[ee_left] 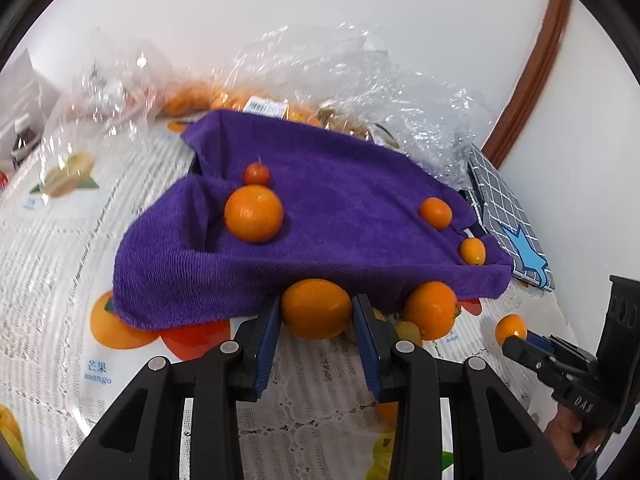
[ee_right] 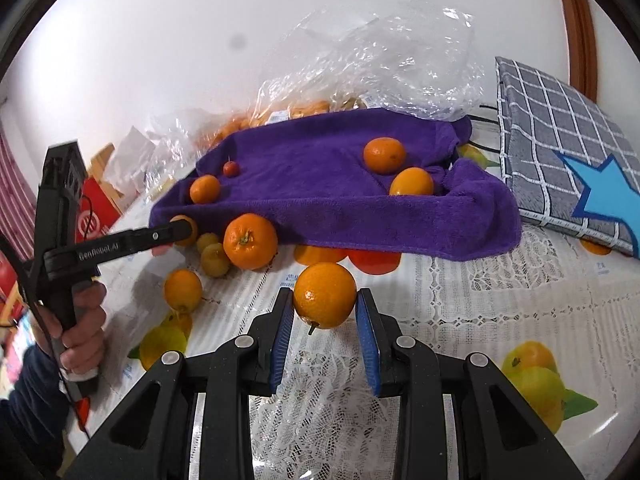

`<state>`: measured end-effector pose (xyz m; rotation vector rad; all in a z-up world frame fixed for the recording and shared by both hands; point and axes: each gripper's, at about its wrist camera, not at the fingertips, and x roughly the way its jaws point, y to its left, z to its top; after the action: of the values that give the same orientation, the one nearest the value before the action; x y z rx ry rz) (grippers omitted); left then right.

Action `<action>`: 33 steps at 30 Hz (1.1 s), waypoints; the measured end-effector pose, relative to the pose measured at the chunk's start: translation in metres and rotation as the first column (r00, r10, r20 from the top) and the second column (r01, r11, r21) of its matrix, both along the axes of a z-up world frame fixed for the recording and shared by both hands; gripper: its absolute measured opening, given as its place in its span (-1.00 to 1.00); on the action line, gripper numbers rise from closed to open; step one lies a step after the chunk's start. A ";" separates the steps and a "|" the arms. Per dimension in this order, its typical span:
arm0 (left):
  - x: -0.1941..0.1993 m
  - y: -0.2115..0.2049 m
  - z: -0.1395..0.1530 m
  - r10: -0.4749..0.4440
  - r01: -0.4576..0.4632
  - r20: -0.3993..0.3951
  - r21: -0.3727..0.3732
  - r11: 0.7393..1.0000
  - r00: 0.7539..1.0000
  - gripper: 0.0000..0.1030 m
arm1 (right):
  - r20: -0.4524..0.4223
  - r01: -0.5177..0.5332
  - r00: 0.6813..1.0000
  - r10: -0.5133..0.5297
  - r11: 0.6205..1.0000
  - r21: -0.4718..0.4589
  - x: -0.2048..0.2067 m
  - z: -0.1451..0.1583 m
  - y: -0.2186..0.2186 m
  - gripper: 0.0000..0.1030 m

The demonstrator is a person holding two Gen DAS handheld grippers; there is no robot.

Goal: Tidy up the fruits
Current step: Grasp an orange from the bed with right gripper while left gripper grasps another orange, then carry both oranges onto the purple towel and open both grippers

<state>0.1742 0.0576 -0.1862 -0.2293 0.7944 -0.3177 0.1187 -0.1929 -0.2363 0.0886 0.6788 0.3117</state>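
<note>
A purple towel point(ee_left: 344, 208) covers a raised tray; it also shows in the right wrist view point(ee_right: 320, 184). On it lie a big orange point(ee_left: 253, 213), a small red fruit point(ee_left: 256, 173) and two small oranges point(ee_left: 436, 212) point(ee_left: 473, 251). My left gripper point(ee_left: 316, 312) is shut on an orange point(ee_left: 316, 309) at the towel's front edge. My right gripper point(ee_right: 324, 304) is shut on a small orange point(ee_right: 324, 295) above the tablecloth. Another orange point(ee_right: 250, 241), two yellow-green fruits point(ee_right: 214, 258) and a small orange point(ee_right: 183, 290) lie on the table.
A clear plastic bag point(ee_left: 360, 80) holding oranges lies behind the towel. A grey checked cushion with a blue star point(ee_right: 568, 152) sits at the right. A lace-and-fruit-print tablecloth point(ee_right: 480, 280) covers the table. A red box point(ee_right: 94, 216) stands far left.
</note>
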 end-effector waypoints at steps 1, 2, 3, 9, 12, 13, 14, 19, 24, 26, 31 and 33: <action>-0.001 -0.001 0.002 0.001 -0.001 0.008 0.004 1.000 1.000 -0.33 | 0.000 0.003 1.000 -0.003 1.000 0.013 0.000 0.000 -0.002 -0.38; -0.003 -0.002 0.005 0.001 -0.001 0.023 0.010 1.000 1.000 -0.33 | 0.000 0.009 1.000 -0.009 1.000 0.026 0.001 0.000 -0.004 -0.38; -0.005 -0.004 0.007 0.000 0.000 0.039 0.013 1.000 0.999 -0.33 | 0.000 0.019 1.000 -0.019 0.999 0.031 0.001 0.000 -0.006 -0.38; -0.015 -0.007 0.020 -0.012 0.010 0.088 0.027 1.000 0.996 -0.33 | 0.012 0.061 0.998 -0.061 0.998 0.010 0.001 0.002 -0.006 -0.38; -0.015 0.001 0.025 0.004 -0.004 0.088 -0.003 1.000 0.996 -0.33 | 0.006 0.082 0.997 -0.082 0.997 0.014 0.001 0.004 -0.005 -0.38; -0.015 0.002 0.026 0.011 -0.010 0.088 -0.009 1.000 0.996 -0.33 | 0.003 0.083 0.997 -0.083 0.996 0.027 0.001 0.006 -0.005 -0.38; -0.014 0.006 0.029 0.026 -0.025 0.088 -0.014 1.000 0.996 -0.33 | 0.005 0.083 0.997 -0.083 0.996 0.043 0.000 0.009 -0.005 -0.38; -0.010 0.020 0.047 0.058 -0.057 0.096 -0.010 0.998 0.994 -0.33 | 0.063 0.092 0.994 -0.094 0.995 0.037 0.000 0.035 0.000 -0.38; -0.001 0.025 0.078 0.026 -0.016 0.125 -0.081 0.997 0.992 -0.33 | 0.131 0.105 0.985 -0.108 0.994 0.033 0.007 0.060 0.001 -0.38; 0.007 0.021 0.090 0.036 -0.027 0.160 -0.057 0.998 0.986 -0.33 | 0.156 0.109 0.981 -0.114 0.993 0.039 0.014 0.067 0.000 -0.38; 0.029 0.014 0.100 0.066 -0.052 0.226 -0.070 0.996 0.972 -0.33 | 0.201 0.125 0.970 -0.137 0.990 0.071 0.036 0.081 0.000 -0.38; 0.035 0.015 0.092 0.080 -0.063 0.246 -0.074 0.995 0.966 -0.33 | 0.218 0.130 0.965 -0.144 0.989 0.074 0.045 0.083 0.003 -0.38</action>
<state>0.2090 0.0726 -0.0942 -0.2732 0.5266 -0.2979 0.1633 -0.1898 -0.1531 0.1540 0.4377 0.2045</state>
